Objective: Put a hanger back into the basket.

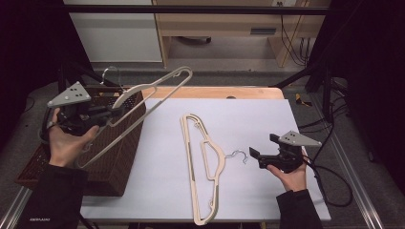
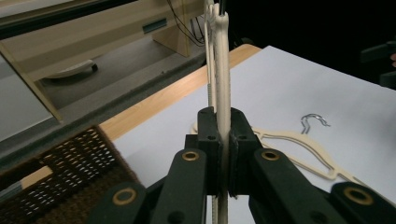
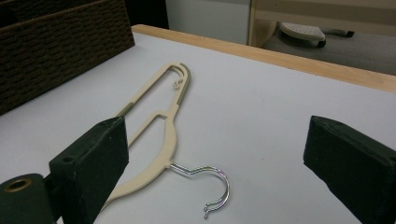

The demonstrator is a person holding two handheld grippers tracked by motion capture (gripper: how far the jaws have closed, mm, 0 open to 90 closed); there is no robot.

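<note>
Left gripper (image 1: pixel 112 113) jaws clamped on the lifted cream hanger (image 1: pixel 143 102), pinched between the pads, held above the wicker basket (image 1: pixel 114 157) at 9 o'clock. Right gripper (image 1: pixel 260 155) jaws wide apart, holding nothing; second hanger (image 1: pixel 203 167) lies flat on the white table (image 1: pixel 267 119), hook just at 9 o'clock of them.

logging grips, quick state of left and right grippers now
left gripper: shut on raised cream hanger
right gripper: open, holding nothing
</note>
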